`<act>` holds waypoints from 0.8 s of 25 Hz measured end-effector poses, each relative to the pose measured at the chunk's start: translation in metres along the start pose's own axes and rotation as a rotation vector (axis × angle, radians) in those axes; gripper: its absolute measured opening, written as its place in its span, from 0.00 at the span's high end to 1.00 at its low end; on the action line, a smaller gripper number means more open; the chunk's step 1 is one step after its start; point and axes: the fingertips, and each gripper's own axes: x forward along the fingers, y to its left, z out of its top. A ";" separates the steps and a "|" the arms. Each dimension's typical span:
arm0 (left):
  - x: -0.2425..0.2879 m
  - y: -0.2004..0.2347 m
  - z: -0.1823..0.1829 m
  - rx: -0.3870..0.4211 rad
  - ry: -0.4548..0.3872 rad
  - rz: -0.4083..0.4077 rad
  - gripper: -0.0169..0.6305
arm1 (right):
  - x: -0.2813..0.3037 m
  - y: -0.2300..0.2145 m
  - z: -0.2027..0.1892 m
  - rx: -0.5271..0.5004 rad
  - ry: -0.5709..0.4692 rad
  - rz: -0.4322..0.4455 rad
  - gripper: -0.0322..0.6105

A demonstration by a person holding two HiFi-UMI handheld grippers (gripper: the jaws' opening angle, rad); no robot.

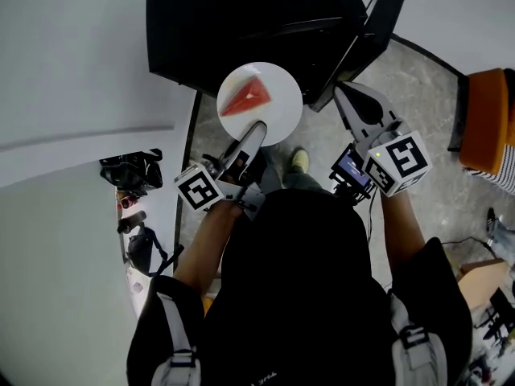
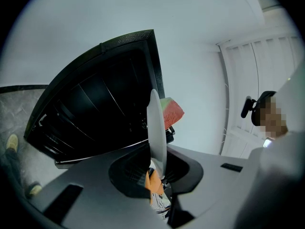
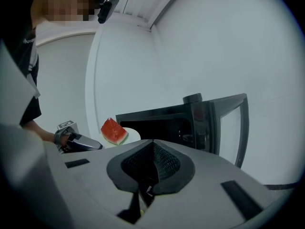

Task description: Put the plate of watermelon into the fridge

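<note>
Plate of watermelon (image 1: 279,117): pinched at its near rim by the left gripper (image 1: 256,129), jaws clamped tight on the edge; in the left gripper view the plate (image 2: 156,128) stands edge-on between them.
Watermelon slice (image 1: 245,97): red wedge riding on top of the plate, on the half toward the fridge.
Where it is: up in the air just in front of the fridge (image 1: 241,22), not inside it; the dark open cavity lies right beyond the far rim.
Line to watch: the plate runs level from the claw straight toward the fridge's mouth, so I judge a forward push carries it in.
Fridge door (image 1: 366,39): standing open, to the right of the mouth.
Right gripper (image 1: 348,95): jaws pressed together on nothing, tip just beside the door's lower edge.
Arms: left forearm (image 1: 205,240) is bent and raised; right forearm (image 1: 402,223) reaches forward, the farther one from the plate.
</note>
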 end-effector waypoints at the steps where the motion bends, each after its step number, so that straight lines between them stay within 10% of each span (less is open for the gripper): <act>1: 0.000 0.000 0.000 0.000 0.003 0.001 0.89 | 0.001 0.000 0.000 0.001 0.002 0.001 0.93; 20: -0.004 0.019 -0.012 -0.085 0.009 0.004 0.89 | -0.004 0.031 0.006 -0.071 0.075 0.026 0.93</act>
